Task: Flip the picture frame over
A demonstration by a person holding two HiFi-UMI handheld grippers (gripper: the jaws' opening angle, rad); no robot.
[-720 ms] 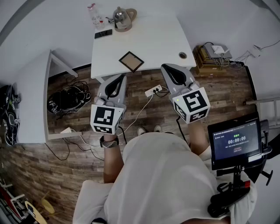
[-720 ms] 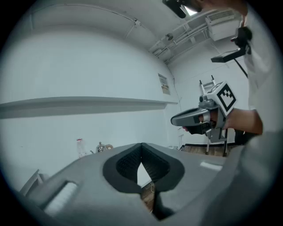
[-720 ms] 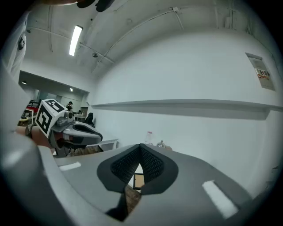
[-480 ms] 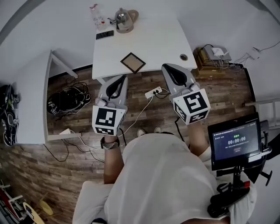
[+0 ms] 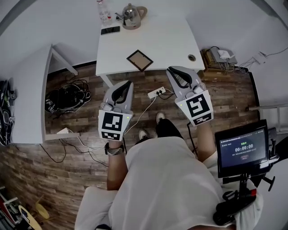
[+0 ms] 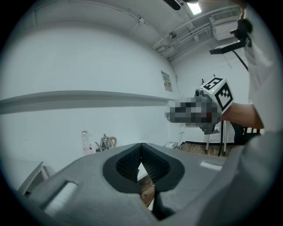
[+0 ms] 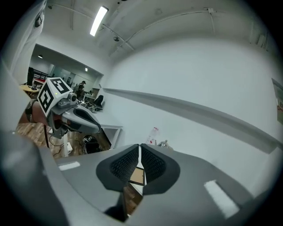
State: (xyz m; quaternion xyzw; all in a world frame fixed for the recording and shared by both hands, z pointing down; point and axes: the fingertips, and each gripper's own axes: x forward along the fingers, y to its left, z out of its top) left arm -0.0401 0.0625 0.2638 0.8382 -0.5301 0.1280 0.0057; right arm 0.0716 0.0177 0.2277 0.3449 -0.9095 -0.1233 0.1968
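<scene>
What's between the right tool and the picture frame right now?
Only bare white table. The head view shows nothing lying between the right tool and the picture frame. The right gripper view shows the frame straight ahead past the closed jaws.

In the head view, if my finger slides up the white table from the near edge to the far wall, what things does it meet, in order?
picture frame → phone → kettle
</scene>
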